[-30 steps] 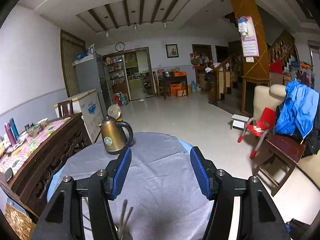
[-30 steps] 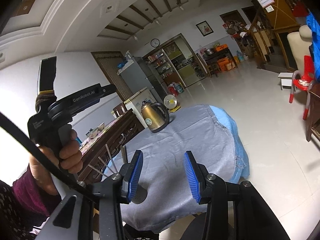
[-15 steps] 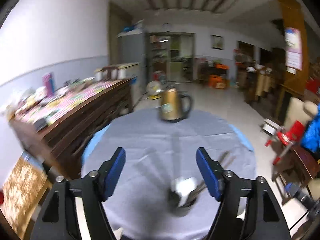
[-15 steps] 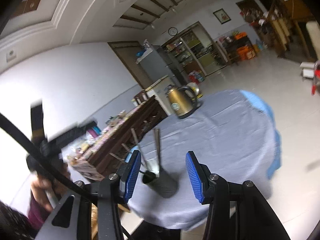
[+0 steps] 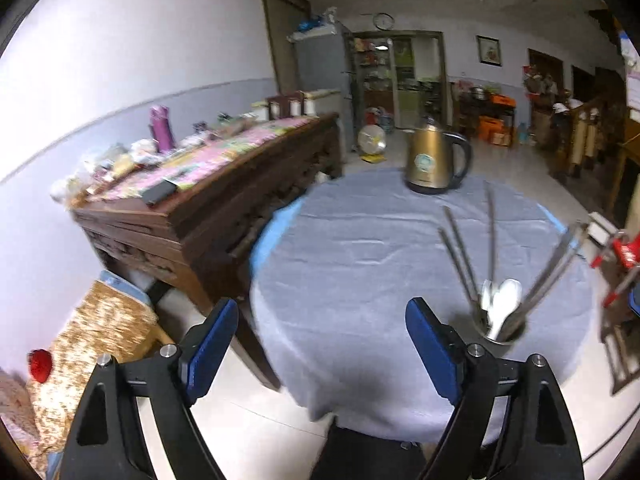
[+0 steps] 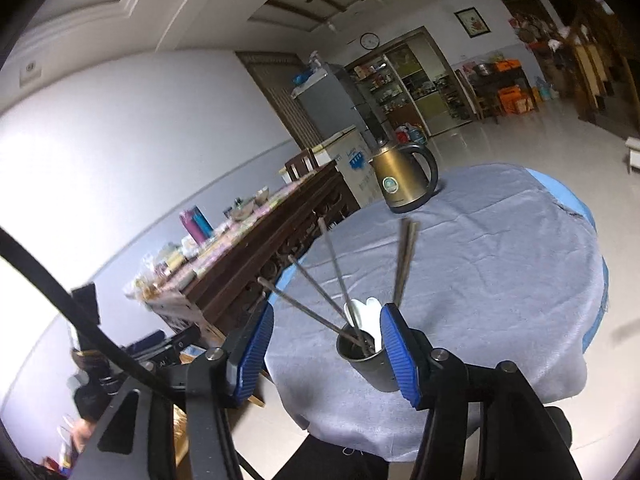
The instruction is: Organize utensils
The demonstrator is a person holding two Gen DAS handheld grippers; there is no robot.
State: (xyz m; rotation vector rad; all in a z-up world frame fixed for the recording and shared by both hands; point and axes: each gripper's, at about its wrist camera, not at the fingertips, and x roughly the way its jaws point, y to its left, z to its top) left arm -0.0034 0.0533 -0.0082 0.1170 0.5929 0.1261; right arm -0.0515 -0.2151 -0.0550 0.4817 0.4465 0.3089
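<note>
We are holding the left gripper wide apart with nothing between its fingers, low in its frame; its jaws have just been opening, likely readying to pick. In the right view, lower centre, the right gripper, also just opening, is framing the cup without gripping it, the cup showing between its blue pads. The cup is keeping chopsticks and spoons upright, and beyond, in the upper middle, the kettle is standing at the table far edge, well apart.

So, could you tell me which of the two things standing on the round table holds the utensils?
The dark cup near the table's front edge holds them: chopsticks and white spoons stick out. The gold kettle at the far edge holds none.
</note>
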